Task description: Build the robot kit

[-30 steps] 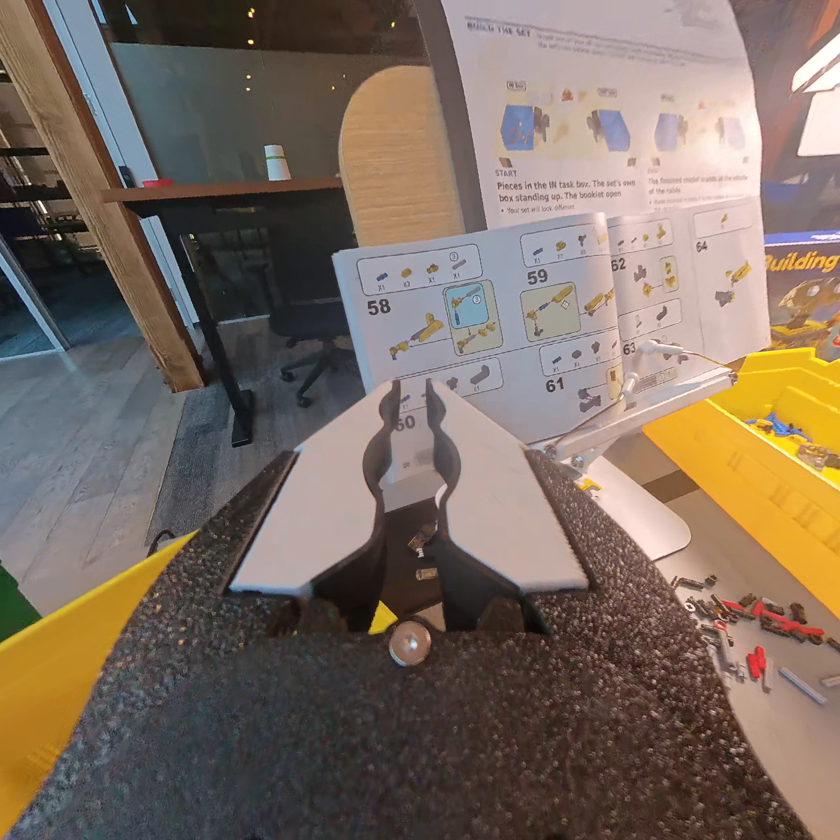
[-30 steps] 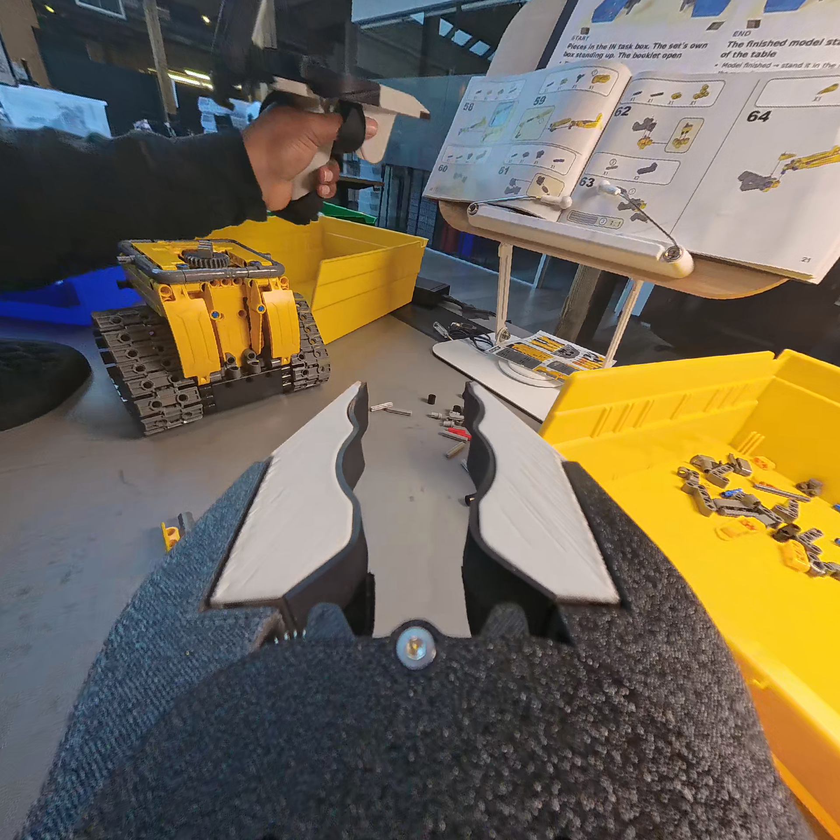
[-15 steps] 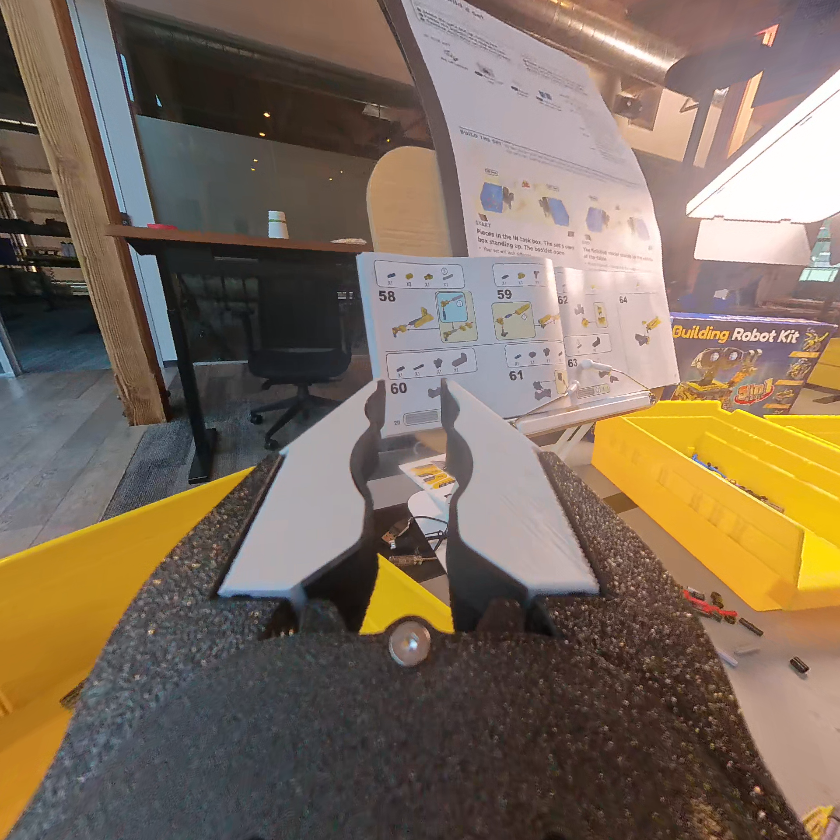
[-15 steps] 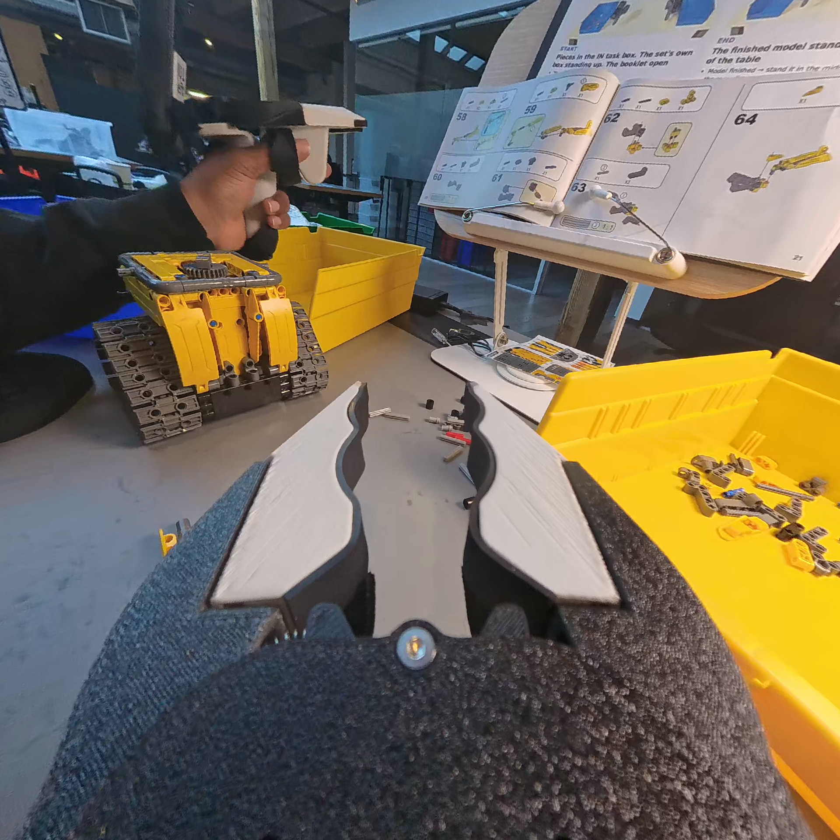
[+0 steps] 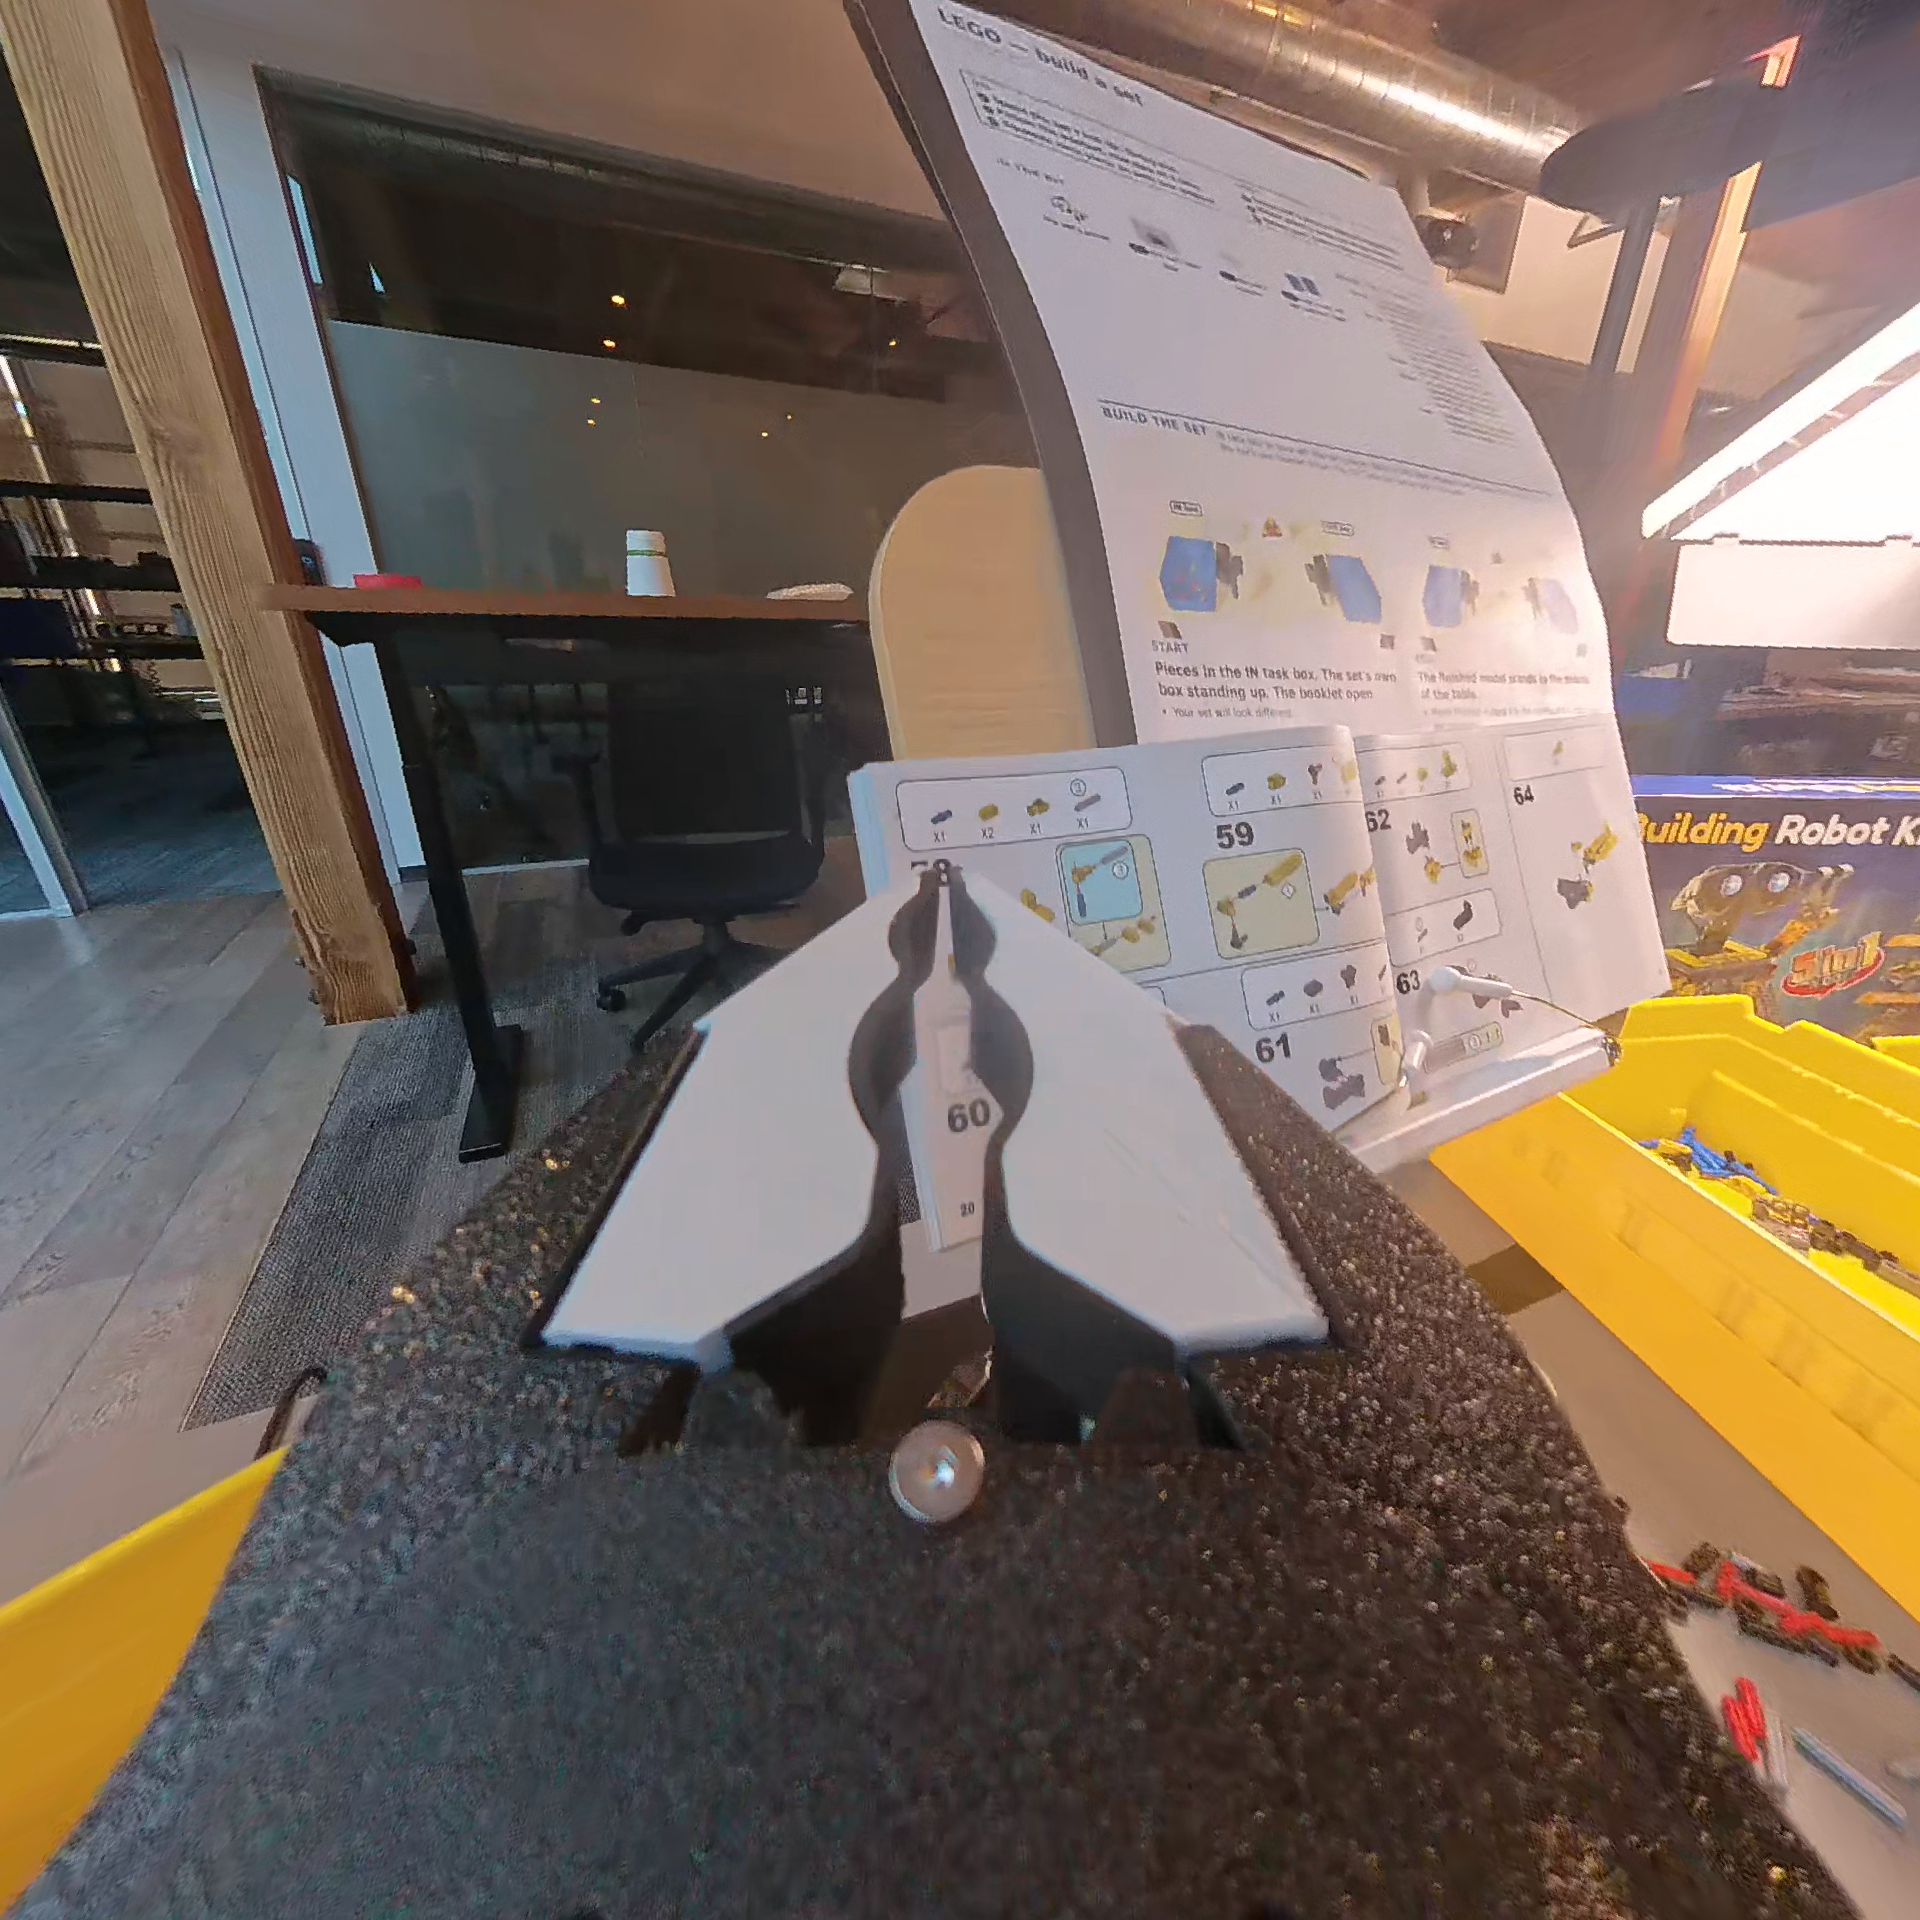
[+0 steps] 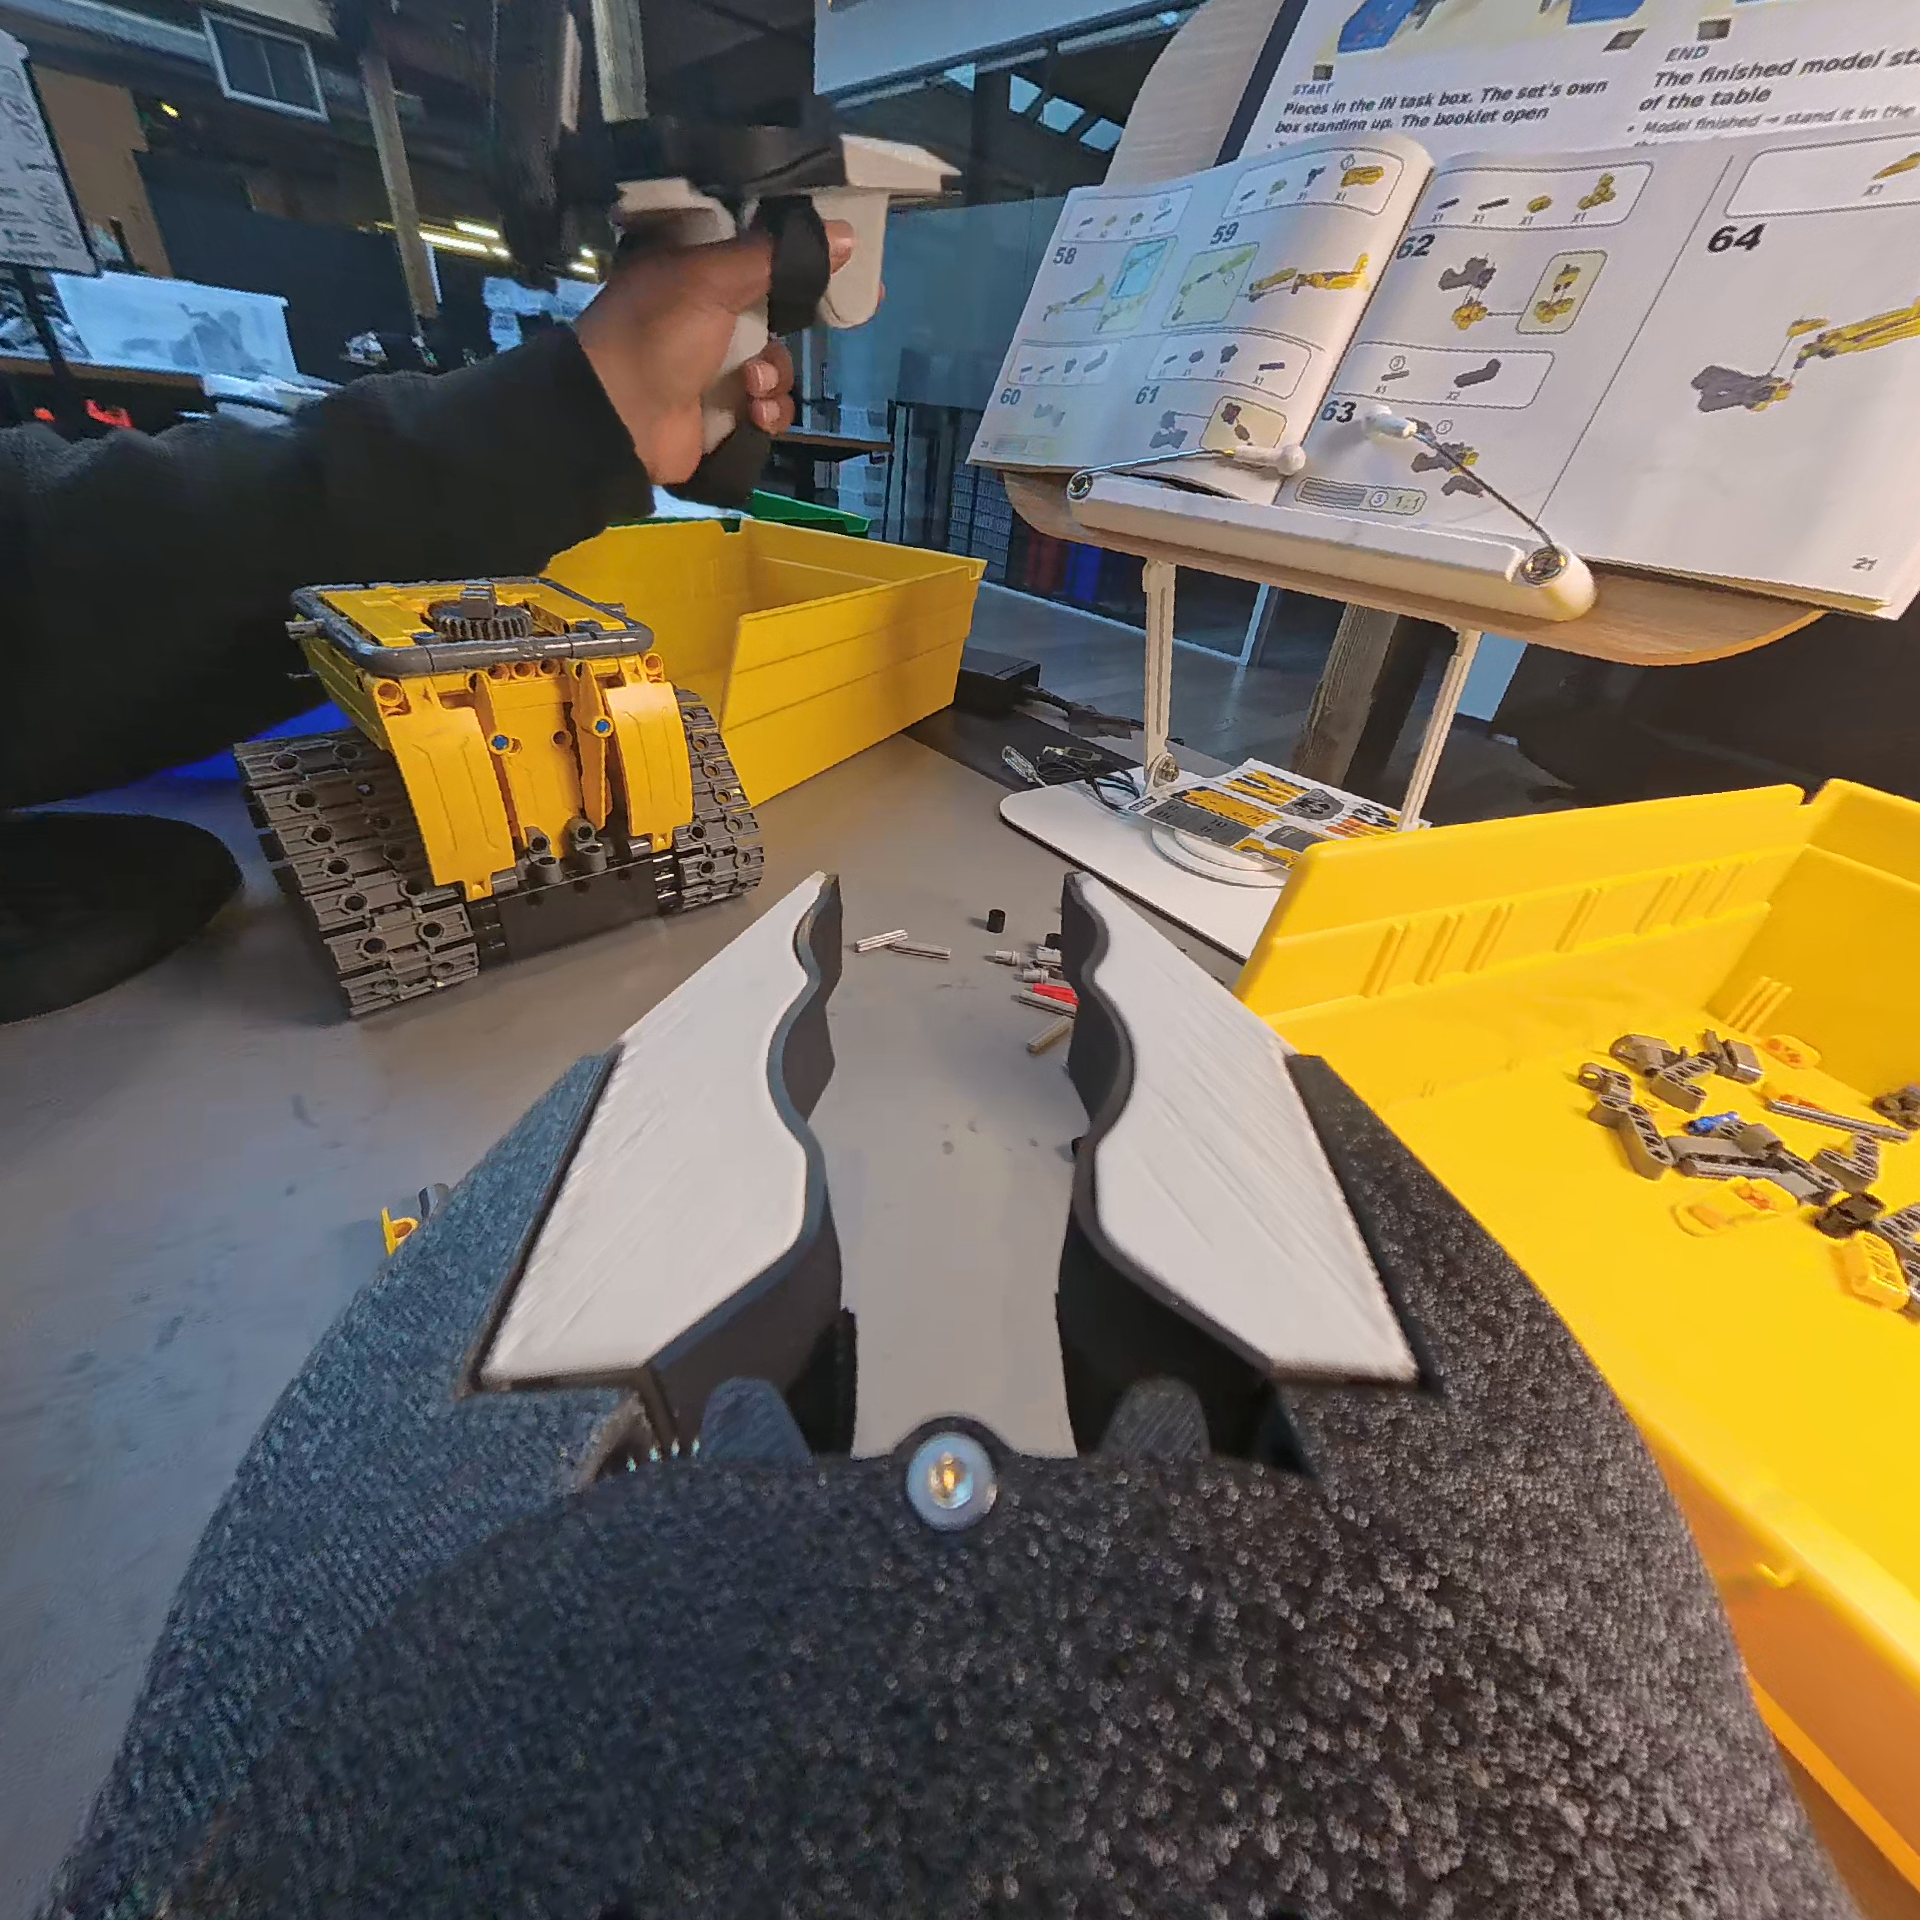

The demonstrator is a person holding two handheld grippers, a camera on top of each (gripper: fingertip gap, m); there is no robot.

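Left hand-held gripper (image 5: pixel 943 894) raised, tips closed on nothing before the open booklet (image 5: pixel 1195 883); right hand-held gripper (image 6: pixel 945 914) parted and empty above the table (image 6: pixel 156 1195), tracked yellow model (image 6: pixel 488 769) at 10 o'clock, loose pins (image 6: pixel 1029 966) at 12, parts bin (image 6: pixel 1558 1039) at 2.

left gripper (image 5: pixel 943 902): fingertips closed from a narrow gap to touching, nothing held | position: raised and advanced toward instruction booklet (image 5: pixel 1195 894), tips now overlapping its left page in left wrist view | person's hand (image 6: pixel 691 348) with that gripper: moved closer to booklet | right gripper (image 6: pixel 945 914): no change
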